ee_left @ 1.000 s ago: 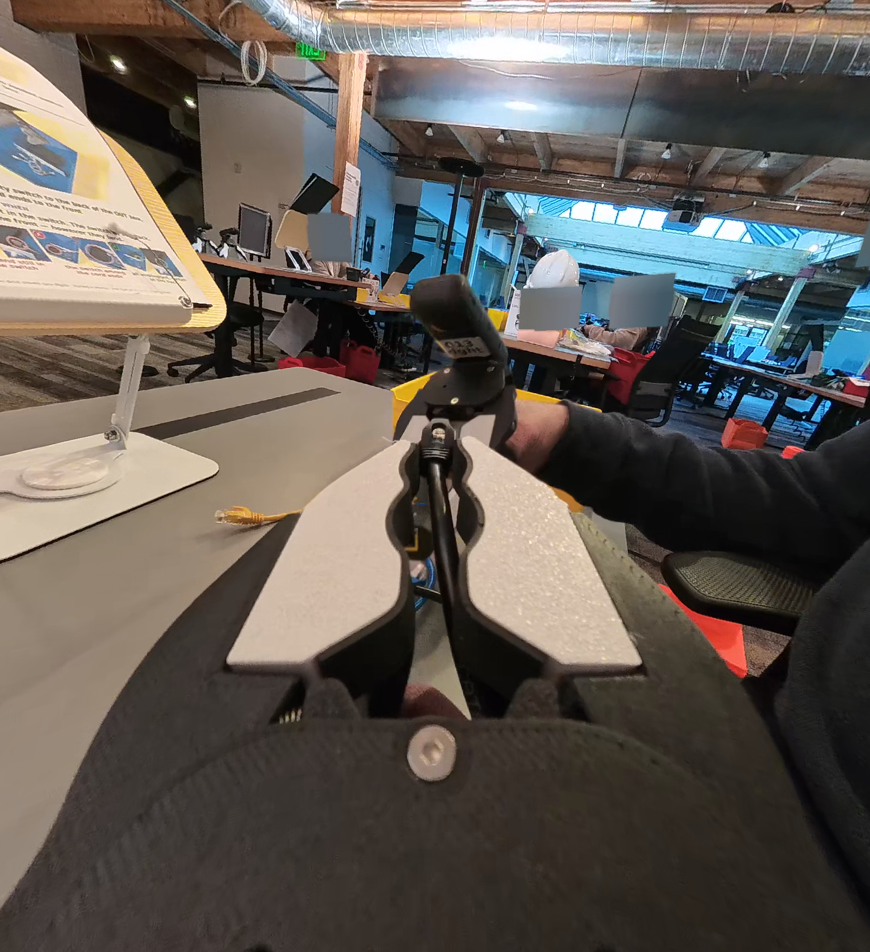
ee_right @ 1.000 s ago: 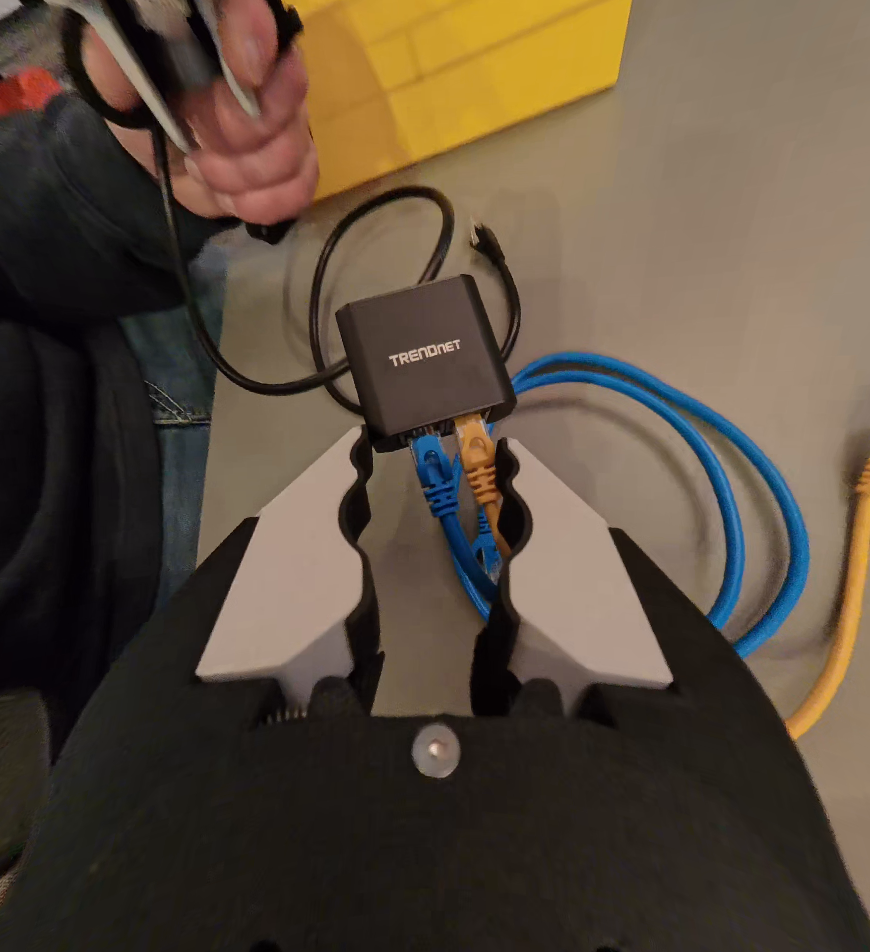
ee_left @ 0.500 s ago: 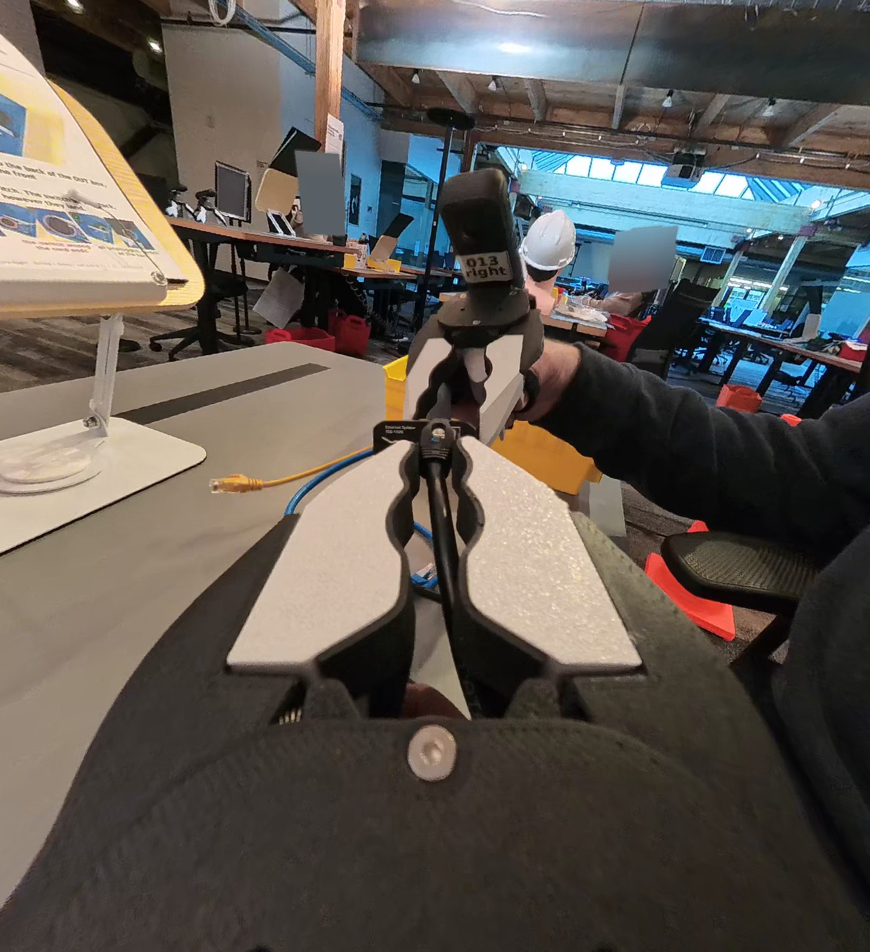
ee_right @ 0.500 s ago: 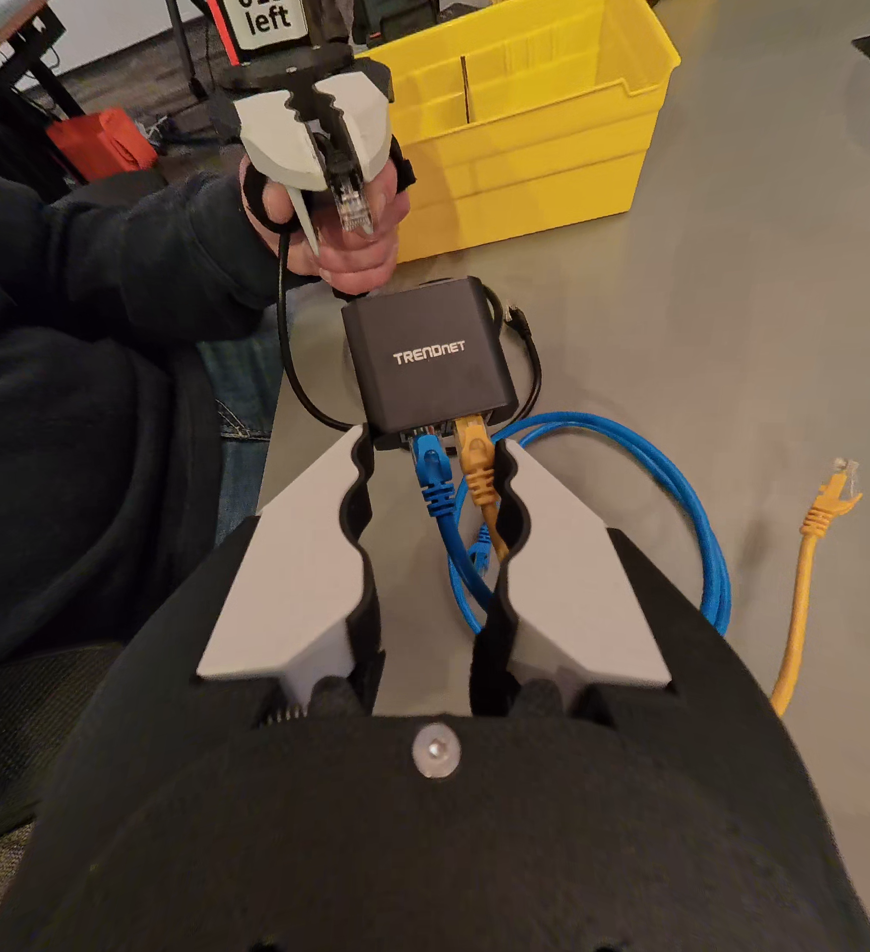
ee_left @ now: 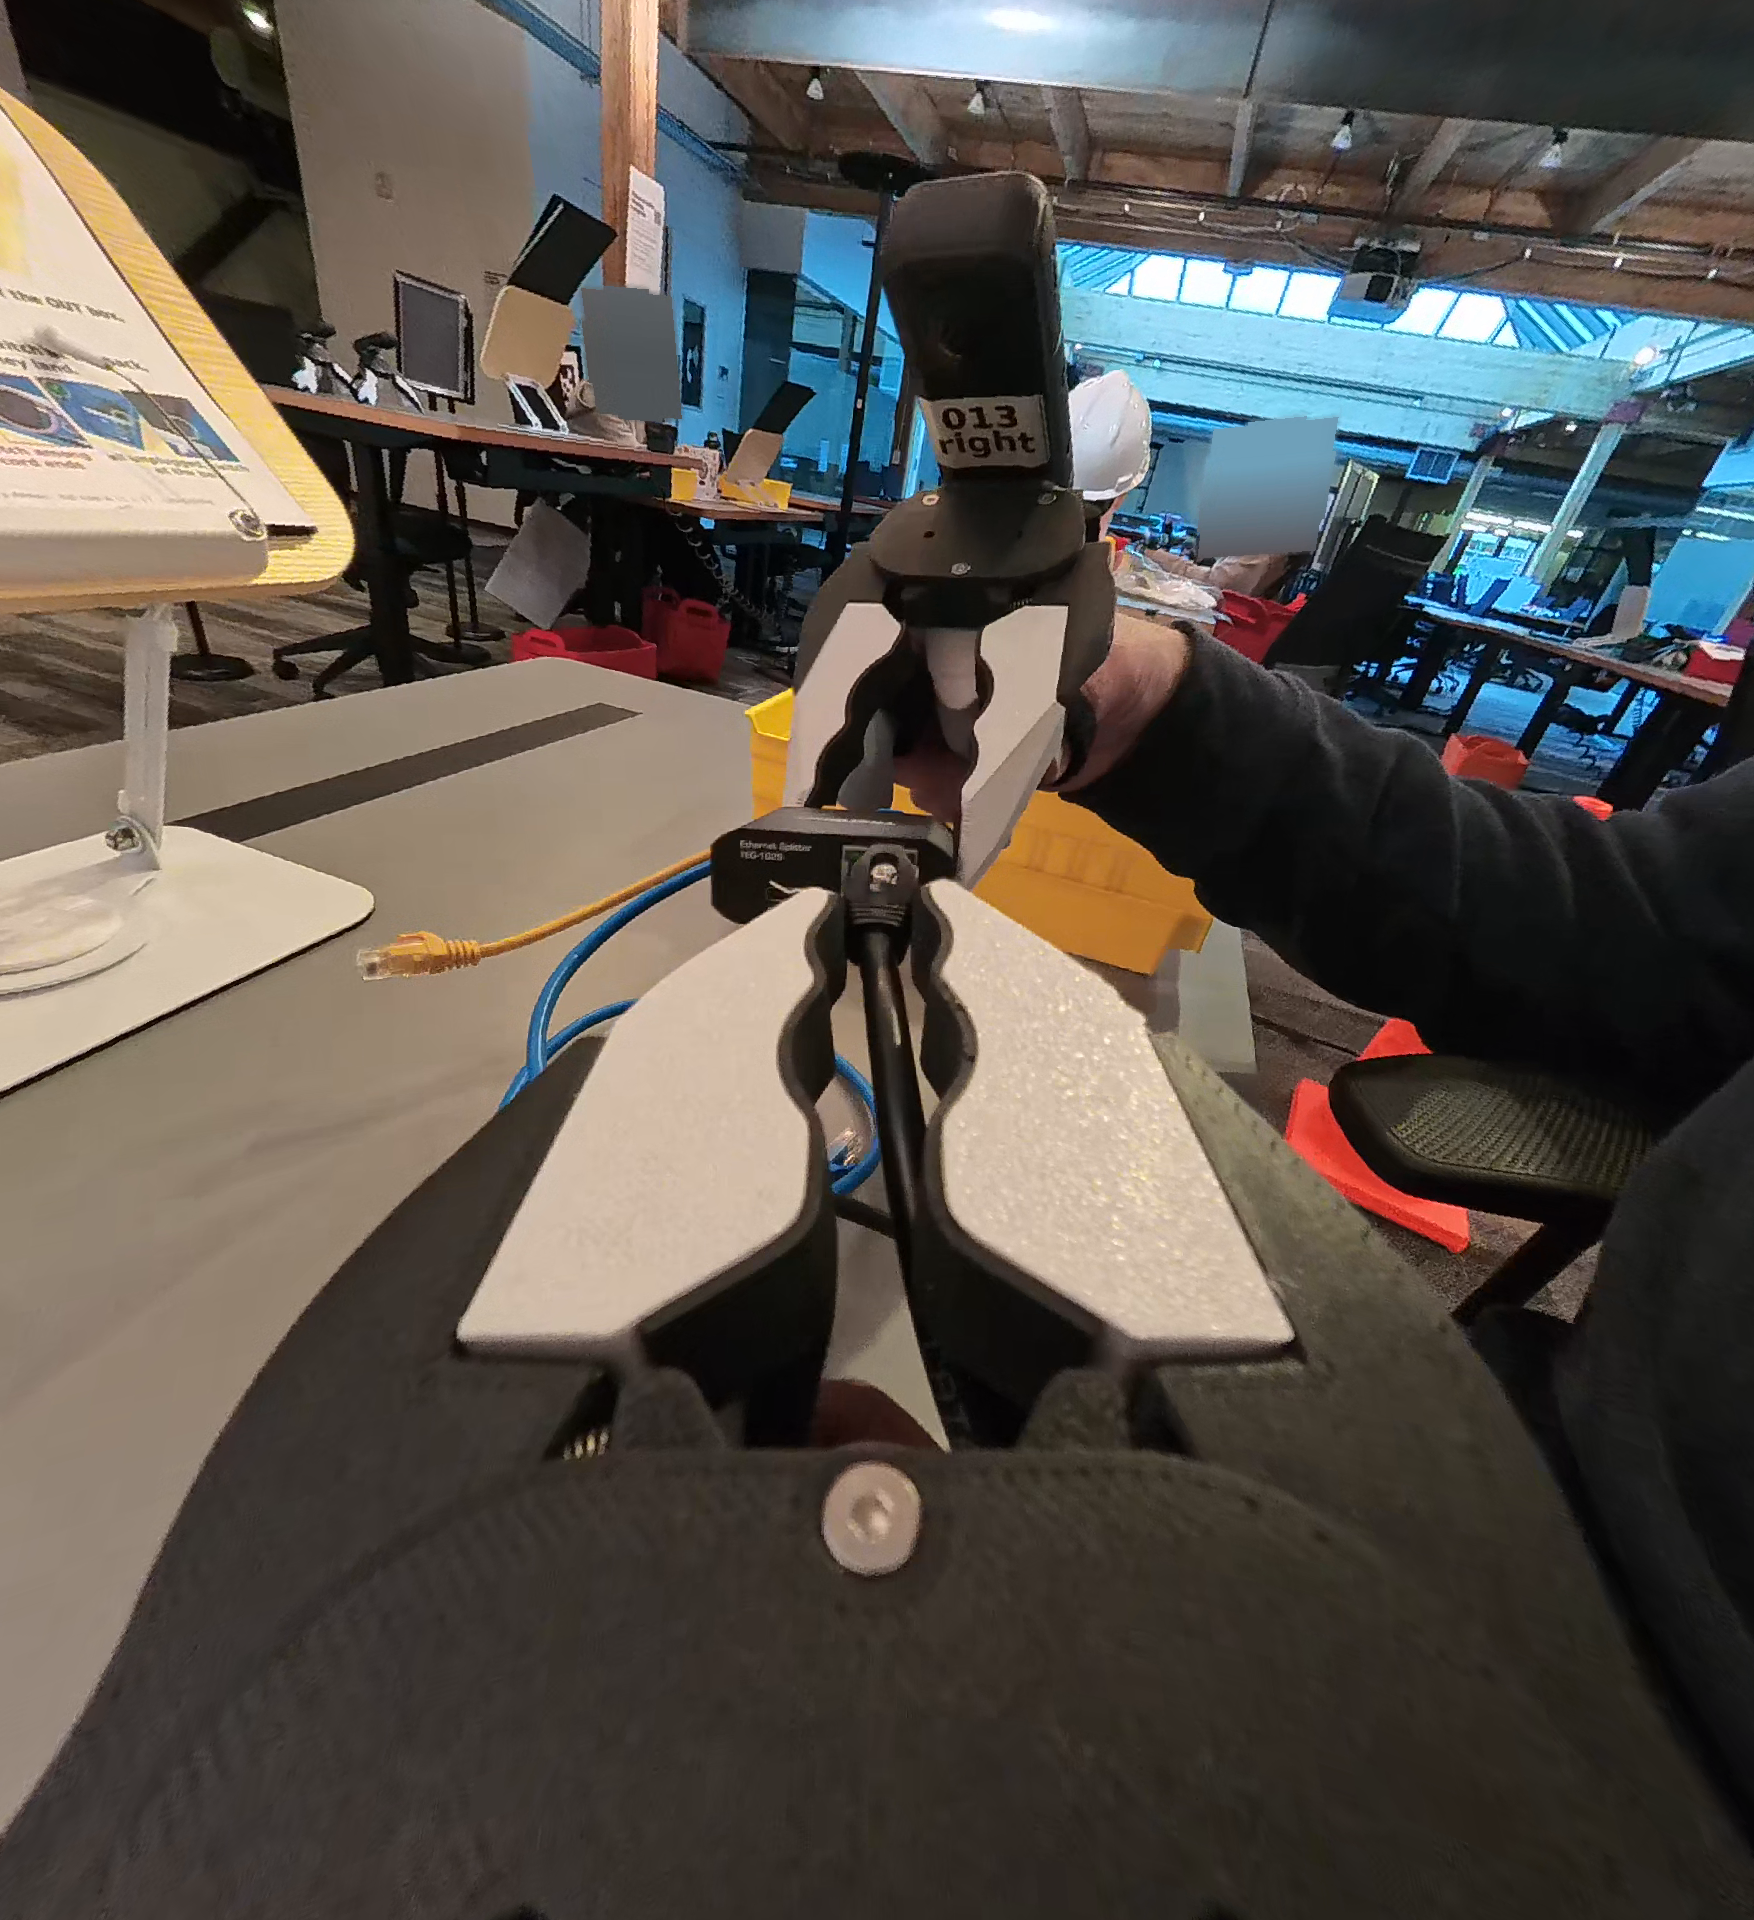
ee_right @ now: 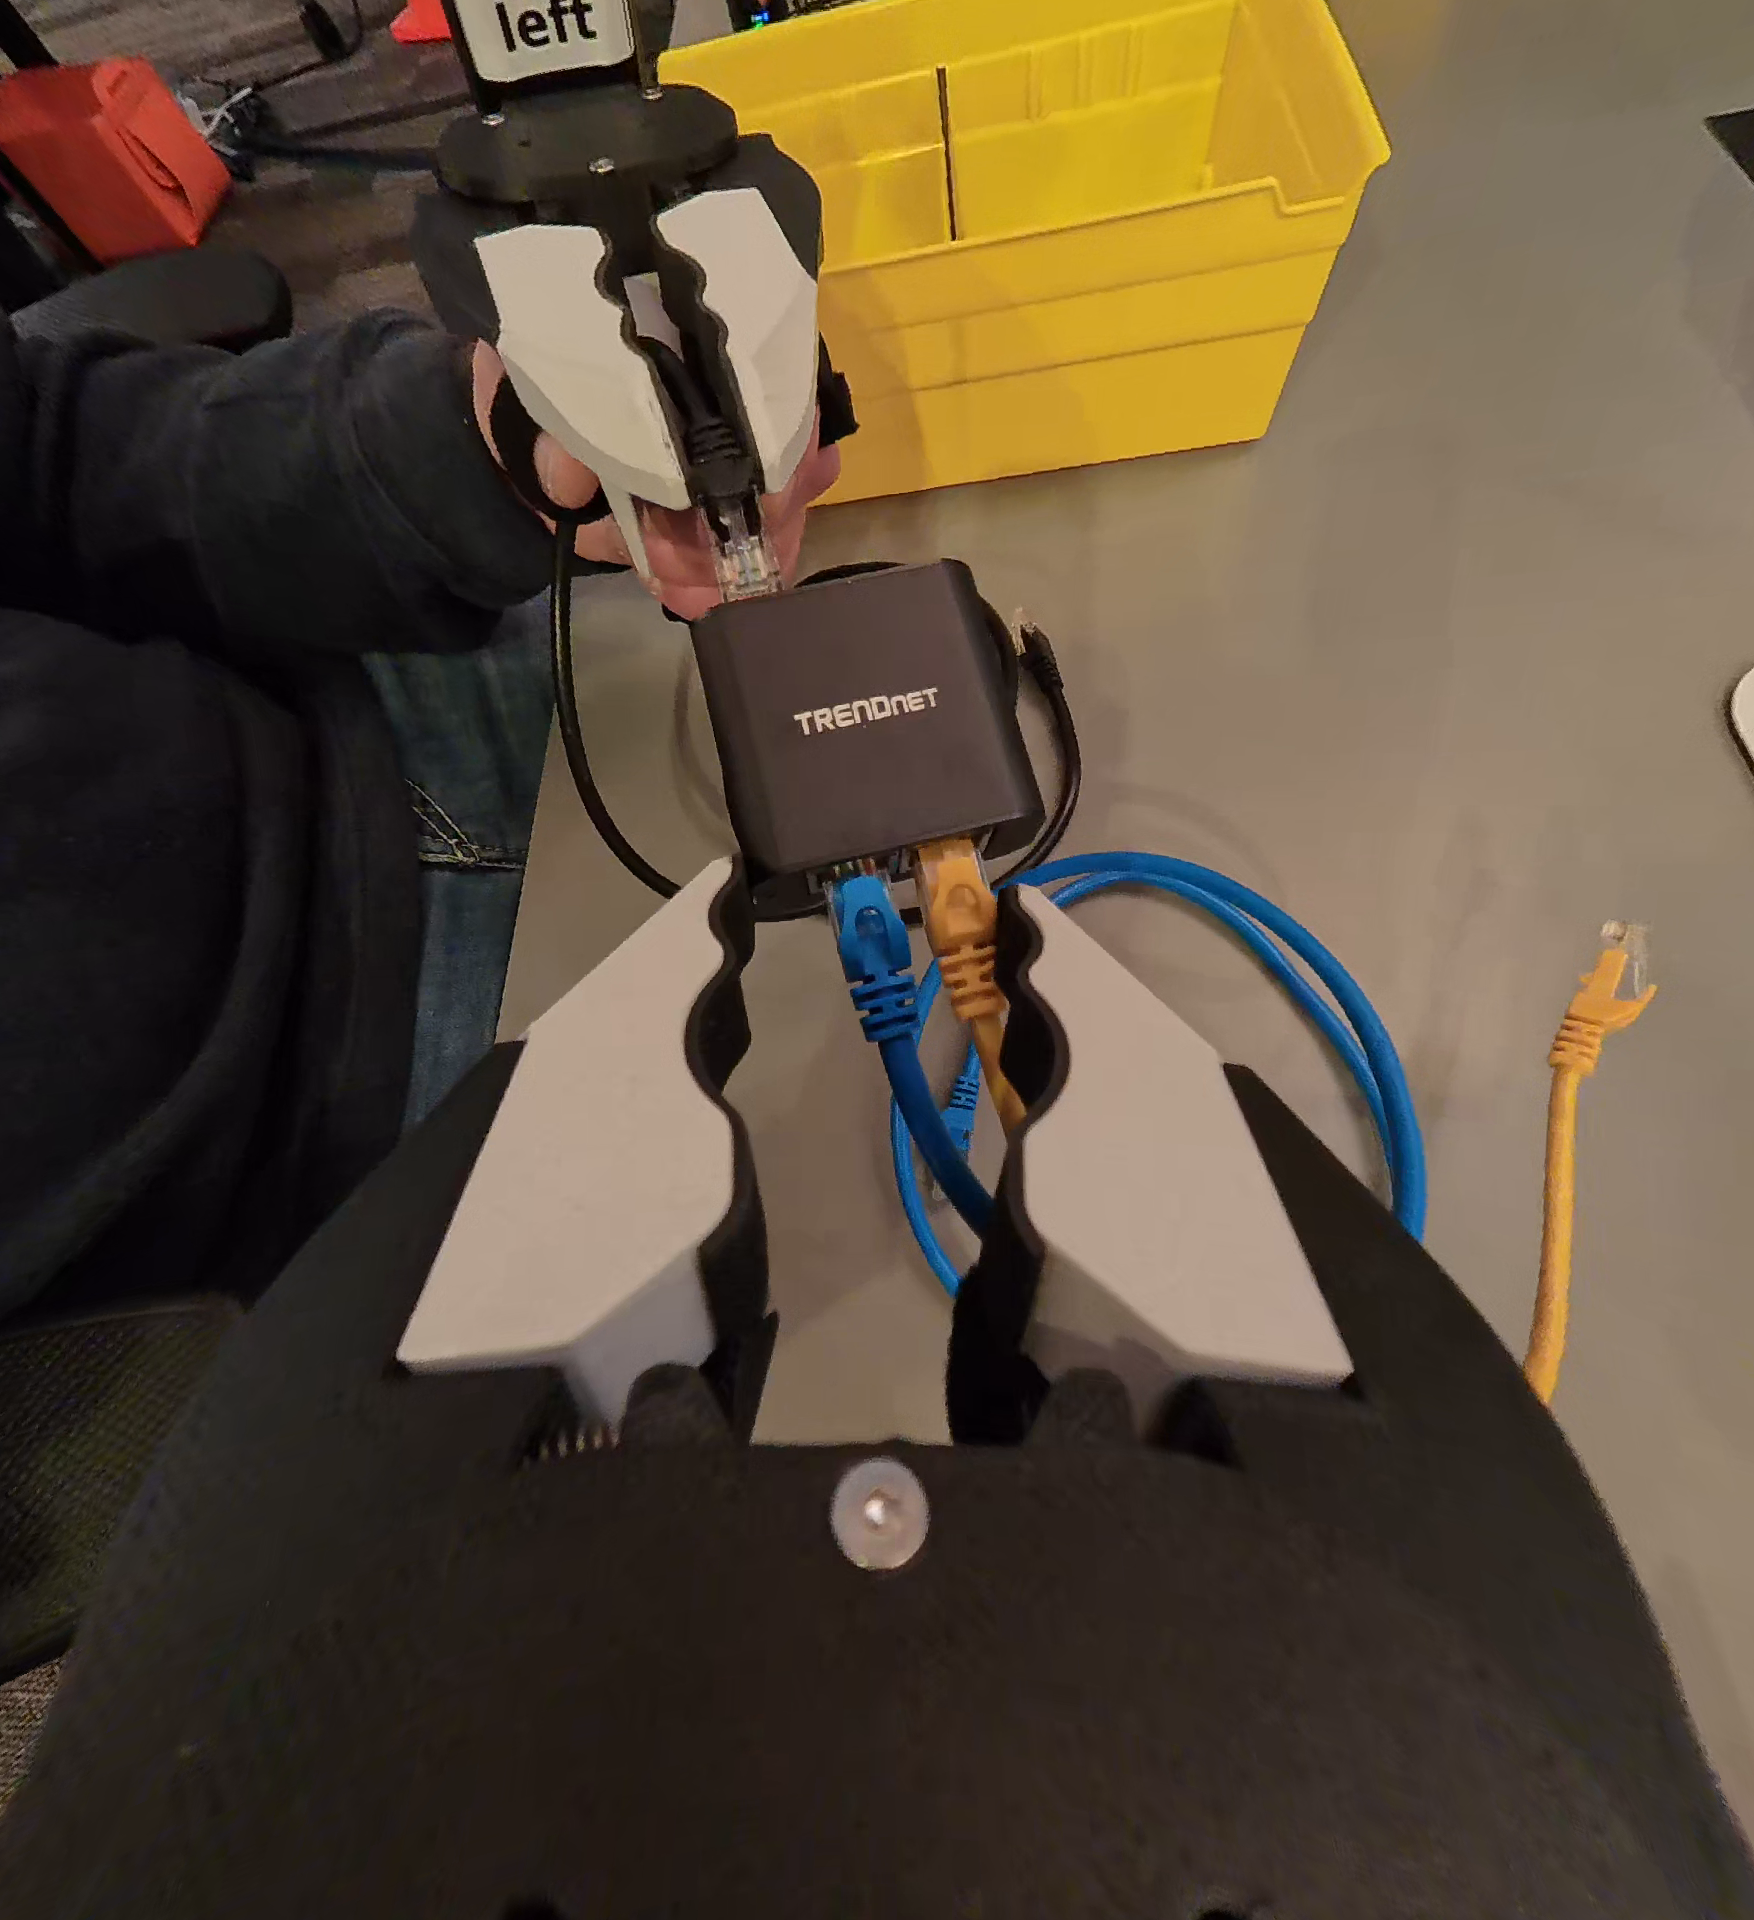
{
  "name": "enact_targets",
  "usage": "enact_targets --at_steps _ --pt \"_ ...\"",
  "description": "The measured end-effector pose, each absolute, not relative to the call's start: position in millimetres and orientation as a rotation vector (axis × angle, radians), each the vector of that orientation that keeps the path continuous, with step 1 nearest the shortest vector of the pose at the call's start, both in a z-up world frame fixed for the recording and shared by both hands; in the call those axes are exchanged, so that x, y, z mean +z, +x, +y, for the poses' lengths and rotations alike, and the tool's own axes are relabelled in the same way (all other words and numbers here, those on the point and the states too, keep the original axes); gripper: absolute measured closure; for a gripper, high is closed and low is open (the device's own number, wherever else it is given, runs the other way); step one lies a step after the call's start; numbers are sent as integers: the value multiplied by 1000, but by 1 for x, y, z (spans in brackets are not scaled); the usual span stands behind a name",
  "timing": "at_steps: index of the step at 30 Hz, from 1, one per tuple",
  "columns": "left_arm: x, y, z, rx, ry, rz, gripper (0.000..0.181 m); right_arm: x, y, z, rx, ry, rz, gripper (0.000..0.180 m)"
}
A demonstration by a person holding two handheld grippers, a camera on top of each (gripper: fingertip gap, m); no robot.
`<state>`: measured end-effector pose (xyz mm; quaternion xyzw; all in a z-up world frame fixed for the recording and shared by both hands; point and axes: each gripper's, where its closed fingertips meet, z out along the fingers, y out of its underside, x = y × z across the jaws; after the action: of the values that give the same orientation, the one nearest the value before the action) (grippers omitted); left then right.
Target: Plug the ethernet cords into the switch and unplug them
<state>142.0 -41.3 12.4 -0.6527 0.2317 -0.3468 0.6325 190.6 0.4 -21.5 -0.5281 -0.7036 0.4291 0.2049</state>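
A black switch [ee_right: 868, 727] is clamped at its near end by my right gripper [ee_right: 873, 904], just above the grey table [ee_right: 1475, 520]. A blue plug [ee_right: 868, 935] and an orange plug [ee_right: 956, 914] sit in its near ports, between my fingers. My left gripper [ee_left: 878, 904] is shut on a black ethernet cord [ee_left: 894, 1039]. Its clear plug [ee_right: 743, 551] touches the switch's far top edge. In the left wrist view the plug [ee_left: 881, 878] is at a port on the switch [ee_left: 800, 862], with the right gripper [ee_left: 904, 790] behind it.
A yellow divided bin [ee_right: 1060, 312] stands just beyond the switch. A blue cord loop [ee_right: 1372, 1039] and the loose orange cord end [ee_right: 1605, 987] lie to the right. A white stand base [ee_left: 125, 935] holds an instruction board. The person's dark sleeve [ee_right: 177, 468] is on the left. There is about 8 cm between the tips of the two grippers.
The left gripper has brought the black plug down and in, from above the switch to its far edge. The right gripper has kept hold of the switch while tilting up.
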Motion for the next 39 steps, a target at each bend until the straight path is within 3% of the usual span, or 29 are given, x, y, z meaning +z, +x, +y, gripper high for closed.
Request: enact_targets --at_steps 39 --pt "9 152 -44 -755 -1491 562 168 -17 191 -11 1145 -1429 -1981 136"
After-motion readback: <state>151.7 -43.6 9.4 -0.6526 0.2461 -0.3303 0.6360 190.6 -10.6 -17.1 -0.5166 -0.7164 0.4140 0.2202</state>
